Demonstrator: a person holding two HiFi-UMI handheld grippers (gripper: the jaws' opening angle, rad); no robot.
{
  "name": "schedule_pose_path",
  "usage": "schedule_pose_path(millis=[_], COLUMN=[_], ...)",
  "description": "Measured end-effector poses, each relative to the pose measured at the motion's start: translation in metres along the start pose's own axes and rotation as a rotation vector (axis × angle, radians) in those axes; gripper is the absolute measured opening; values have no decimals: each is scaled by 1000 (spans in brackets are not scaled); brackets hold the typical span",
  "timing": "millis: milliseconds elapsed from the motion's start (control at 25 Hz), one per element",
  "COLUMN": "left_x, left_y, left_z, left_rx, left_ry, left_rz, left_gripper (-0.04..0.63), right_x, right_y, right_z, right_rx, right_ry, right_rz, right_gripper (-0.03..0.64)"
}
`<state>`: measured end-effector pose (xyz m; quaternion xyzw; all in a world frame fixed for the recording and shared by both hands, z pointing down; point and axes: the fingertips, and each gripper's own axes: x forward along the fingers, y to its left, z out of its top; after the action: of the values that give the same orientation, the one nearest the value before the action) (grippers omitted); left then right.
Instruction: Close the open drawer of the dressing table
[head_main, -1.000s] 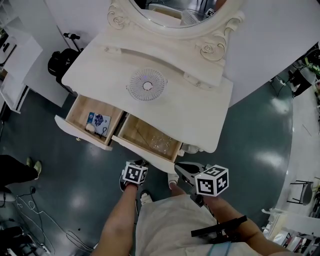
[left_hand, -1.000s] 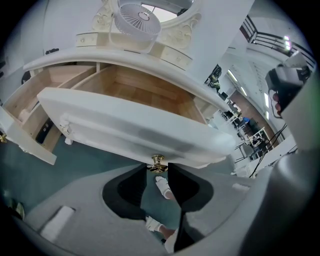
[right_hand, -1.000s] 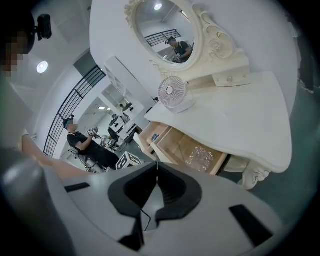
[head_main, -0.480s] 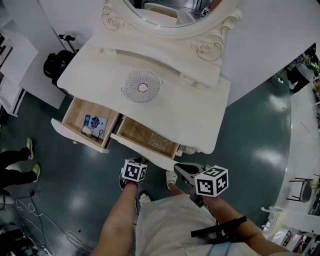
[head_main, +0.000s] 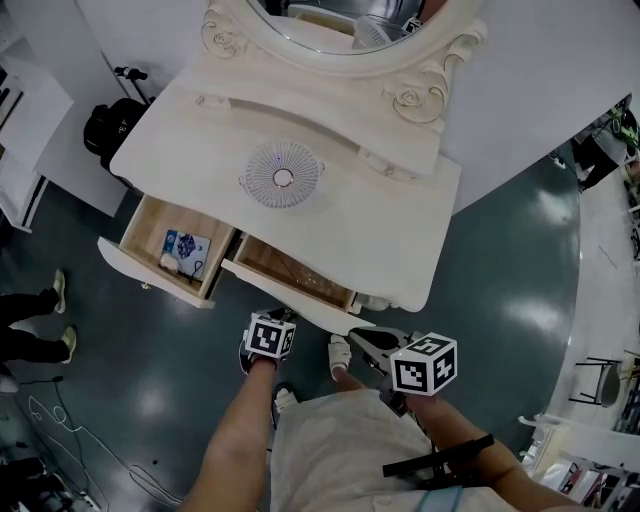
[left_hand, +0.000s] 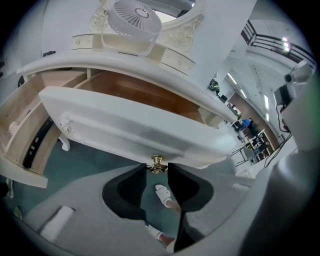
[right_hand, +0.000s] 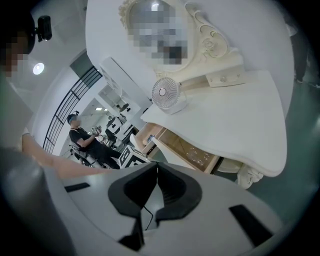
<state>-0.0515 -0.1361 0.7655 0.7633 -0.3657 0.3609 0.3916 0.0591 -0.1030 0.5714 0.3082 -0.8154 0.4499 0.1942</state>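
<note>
My left gripper, fingers spread, sits at the small brass knob on the stiff white wooden drawer front, where I'd push, while the right gripper has its fingers pressed together.

Mirror cut off by top edge in head view; bits in left drawer too small to ID; knob at left claw tips, contact unclear; bystander's legs cut at left edge.
</note>
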Motion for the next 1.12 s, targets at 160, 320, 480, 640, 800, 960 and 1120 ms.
schedule_pose_path(millis=[160,320,480,640,800,960,1120], left_x=[2,7,11,17,23,25,28], left_y=[2,3,2,3,2,3,4], left_z=[6,14,24,28,31,37,45], left_rx=[1,-2,3,7,-1,12,22], left_ry=[-6,-18,-26,-23,-27,-25,-33], left_rz=[8,13,9,11,-6,-4,-8], left_gripper=[137,137,137,137,137,135,135], right_x=[-1,-2,-3,-2,-3,-1,0], right_y=[-4,-9,-13,-17,-20,-23,-24], right_z=[0,0,1,4,7,9,10], right_rx=[4,13,15,16,28,27,28], right_ry=[-1,0,4,8,5,5,7], right_rz=[-4,-9,-10,-13,-13,-18,-21], right_gripper=[17,17,17,17,17,17,17])
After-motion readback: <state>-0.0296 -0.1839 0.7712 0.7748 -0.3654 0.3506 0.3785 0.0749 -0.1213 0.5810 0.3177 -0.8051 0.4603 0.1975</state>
